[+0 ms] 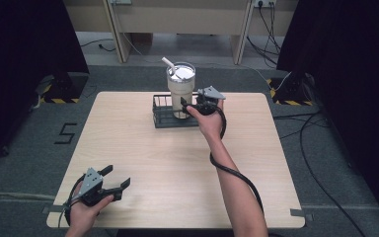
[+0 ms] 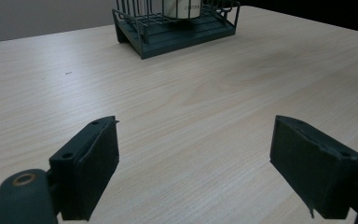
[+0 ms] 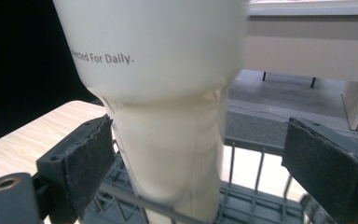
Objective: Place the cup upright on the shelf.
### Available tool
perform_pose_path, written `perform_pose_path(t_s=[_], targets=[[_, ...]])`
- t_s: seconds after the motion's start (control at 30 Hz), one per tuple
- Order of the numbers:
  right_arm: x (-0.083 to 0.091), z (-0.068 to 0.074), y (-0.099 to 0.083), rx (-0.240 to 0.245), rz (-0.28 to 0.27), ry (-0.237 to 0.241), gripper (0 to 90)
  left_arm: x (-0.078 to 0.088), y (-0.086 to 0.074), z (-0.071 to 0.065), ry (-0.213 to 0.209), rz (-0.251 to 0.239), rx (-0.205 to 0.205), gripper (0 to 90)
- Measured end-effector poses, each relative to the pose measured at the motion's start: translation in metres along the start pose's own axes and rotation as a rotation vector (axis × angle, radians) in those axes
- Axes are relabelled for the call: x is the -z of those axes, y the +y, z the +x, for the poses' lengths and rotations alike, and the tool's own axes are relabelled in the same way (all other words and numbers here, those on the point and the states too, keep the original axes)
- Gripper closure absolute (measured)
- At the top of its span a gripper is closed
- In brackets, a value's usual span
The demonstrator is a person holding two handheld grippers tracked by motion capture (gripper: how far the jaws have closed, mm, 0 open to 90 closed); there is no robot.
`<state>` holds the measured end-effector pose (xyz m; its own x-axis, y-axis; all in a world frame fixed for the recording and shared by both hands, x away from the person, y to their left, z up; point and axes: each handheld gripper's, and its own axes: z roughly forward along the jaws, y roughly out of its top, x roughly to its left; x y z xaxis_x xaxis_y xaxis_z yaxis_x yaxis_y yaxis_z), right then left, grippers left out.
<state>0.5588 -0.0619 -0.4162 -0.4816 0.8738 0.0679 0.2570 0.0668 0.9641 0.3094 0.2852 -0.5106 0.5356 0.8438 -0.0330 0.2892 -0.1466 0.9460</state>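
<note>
Cream tumbler [image 1: 180,88]: upright in the dark wire rack [image 1: 164,117] at the far middle of the table [image 1: 143,153], a white straw [image 1: 168,62] poking from its lid.
Right gripper [image 1: 187,107]: at the tumbler's narrow lower part, jaws spread on either side of it, the left pad close to the wall, the right pad apart from it.
Left gripper [image 1: 118,177]: held low over the table's near left corner, jaws released wide, nothing between them.
Lettering: "For Daily." on the tumbler's wide upper part.
</note>
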Motion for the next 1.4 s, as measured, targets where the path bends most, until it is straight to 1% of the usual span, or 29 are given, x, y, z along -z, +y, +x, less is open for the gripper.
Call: perform_pose_path(t_s=[0.13,0.23,0.37,0.4,0.43,0.47,0.63,1.03,1.13,1.2,1.27,1.3,1.33,1.4], targets=[[0.012,-0.003,-0.003,0.003,0.003,0.0,10.1,0.0,0.0,0.0,0.001,0.004,-0.004,15.0],[0.02,-0.005,-0.006,0.015,0.011,0.003,10.2,0.0,0.0,-0.001,0.001,0.005,-0.005,15.0],[0.032,-0.008,-0.009,0.006,0.013,0.002,10.8,0.0,0.0,-0.001,0.003,0.006,-0.006,15.0],[0.034,-0.008,-0.01,0.008,0.013,0.003,10.8,0.0,0.0,-0.001,0.004,0.006,-0.006,14.9],[0.04,-0.009,-0.011,0.012,0.012,0.006,10.8,0.0,0.0,-0.001,0.004,0.005,-0.006,15.0],[0.04,-0.009,-0.011,0.012,0.012,0.006,10.8,0.0,0.0,-0.001,0.004,0.005,-0.007,15.0],[0.055,-0.011,-0.016,0.012,0.008,0.01,10.9,0.0,0.0,-0.002,0.004,0.008,-0.01,15.0],[0.096,-0.015,-0.038,-0.011,0.001,0.012,11.4,0.0,-0.001,-0.002,0.006,0.011,-0.009,15.0],[0.108,-0.016,-0.043,-0.013,0.0,0.016,11.4,0.001,-0.001,-0.002,0.01,0.008,-0.011,15.0],[0.117,-0.017,-0.048,-0.004,0.003,0.013,11.6,0.001,-0.001,-0.002,0.01,0.009,-0.012,15.0],[0.126,-0.019,-0.053,-0.008,0.007,0.009,11.6,0.001,-0.001,-0.002,0.01,0.01,-0.013,15.0],[0.134,-0.021,-0.058,-0.01,0.006,0.004,11.7,0.0,-0.001,-0.002,0.009,0.011,-0.015,15.0],[0.134,-0.021,-0.058,-0.01,0.006,0.004,11.7,0.0,-0.001,-0.002,0.009,0.012,-0.017,15.0],[0.143,-0.022,-0.064,-0.017,0.004,0.0,11.9,0.0,-0.001,-0.003,0.009,0.012,-0.018,15.0]])
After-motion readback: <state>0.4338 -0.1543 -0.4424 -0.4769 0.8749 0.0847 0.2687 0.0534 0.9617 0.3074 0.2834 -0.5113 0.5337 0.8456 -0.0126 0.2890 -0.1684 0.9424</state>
